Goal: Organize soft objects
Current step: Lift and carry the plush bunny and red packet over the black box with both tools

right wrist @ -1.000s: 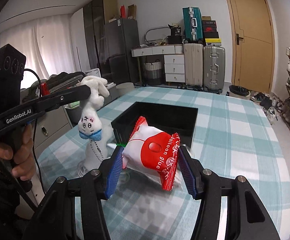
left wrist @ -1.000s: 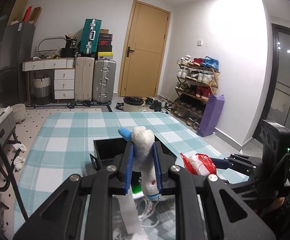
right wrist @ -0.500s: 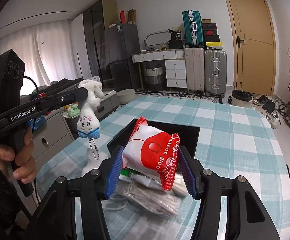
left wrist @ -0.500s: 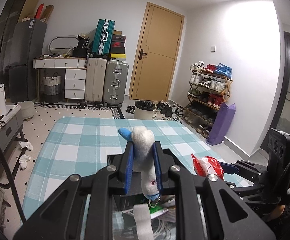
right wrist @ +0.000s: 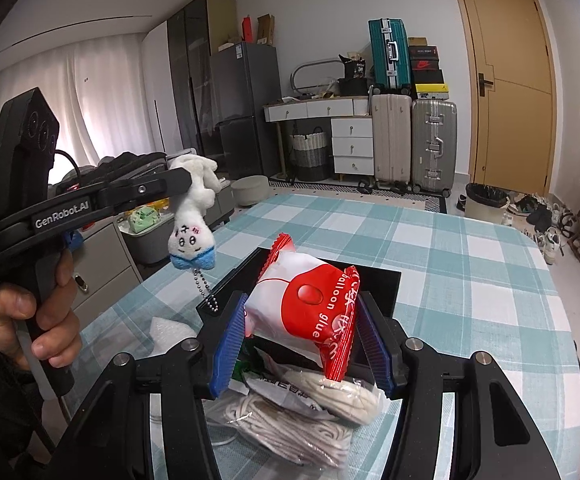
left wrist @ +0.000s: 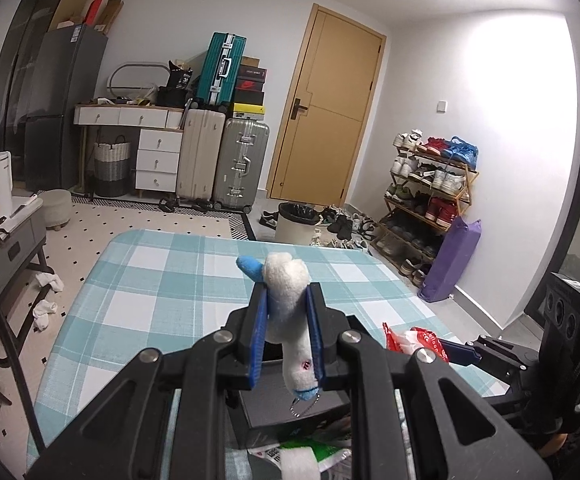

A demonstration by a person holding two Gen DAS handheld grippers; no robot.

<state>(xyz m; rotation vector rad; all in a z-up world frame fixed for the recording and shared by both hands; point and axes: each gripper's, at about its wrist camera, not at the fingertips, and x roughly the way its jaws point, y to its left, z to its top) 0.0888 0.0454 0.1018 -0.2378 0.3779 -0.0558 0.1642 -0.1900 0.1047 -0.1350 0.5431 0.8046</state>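
Progress looks early: both grippers are loaded and raised above the checked table (right wrist: 470,264), nothing visibly dropped yet. Left gripper (left wrist: 285,334) clamps a white plush keychain (left wrist: 290,312), head down; right gripper (right wrist: 304,344) squeezes a red-and-white packet (right wrist: 310,308) over the black bin's (right wrist: 382,280) near edge. Bagged rope (right wrist: 298,416) remains on the near table.

Plush toy (right wrist: 191,216): white, pale blue trim, pink cheeks.
Packet (right wrist: 310,312): red and white, white lettering.
Fingers (right wrist: 229,350): blue ribbed pads on black frames.
Bench (left wrist: 161,280): teal and white check cloth.
Box (right wrist: 374,286): black.
Rope bundle (right wrist: 290,428) below the fingers: off-white.
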